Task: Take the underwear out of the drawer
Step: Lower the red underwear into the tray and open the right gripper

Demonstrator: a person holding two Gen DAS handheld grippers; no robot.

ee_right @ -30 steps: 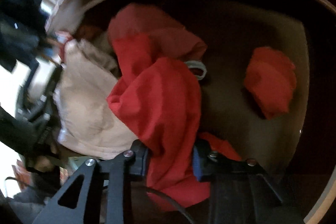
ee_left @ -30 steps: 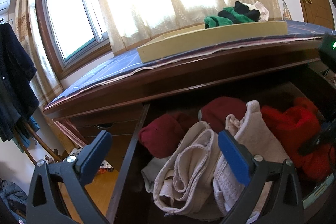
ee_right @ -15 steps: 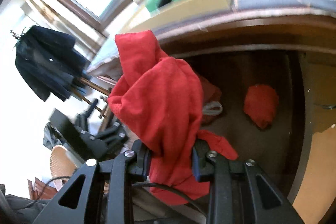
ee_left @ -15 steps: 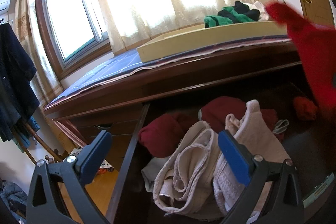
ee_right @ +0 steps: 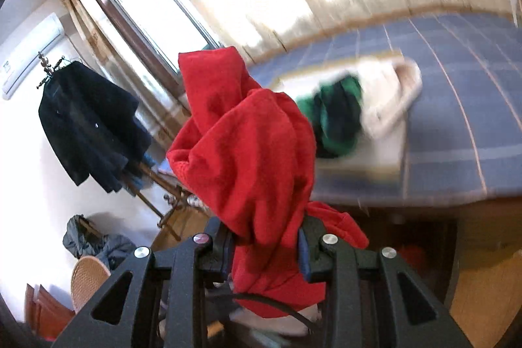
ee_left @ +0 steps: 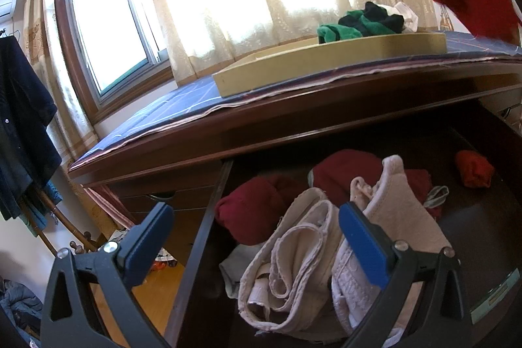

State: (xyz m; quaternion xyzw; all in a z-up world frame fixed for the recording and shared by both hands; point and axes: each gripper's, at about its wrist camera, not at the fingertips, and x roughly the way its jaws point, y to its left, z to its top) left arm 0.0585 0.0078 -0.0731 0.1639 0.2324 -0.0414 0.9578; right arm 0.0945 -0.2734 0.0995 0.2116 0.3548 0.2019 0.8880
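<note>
carrying the red underwear (ee_right: pixel 248 152) clear of the drawer (ee_left: pixel 483 237), the right tongs (ee_right: pixel 266 247) pinch it in a narrow grip; a level path to the tray (ee_left: pixel 326 61) on the bench (ee_left: pixel 182 106) should keep it from snagging. the left tongs (ee_left: pixel 254 234) hang spread wide over the cream garments (ee_left: pixel 293 253), holding nothing.

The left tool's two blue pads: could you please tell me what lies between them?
In the left wrist view, the drawer's side wall and folded cream cloth lie beyond the gap of the open left tool; nothing is gripped.
</note>
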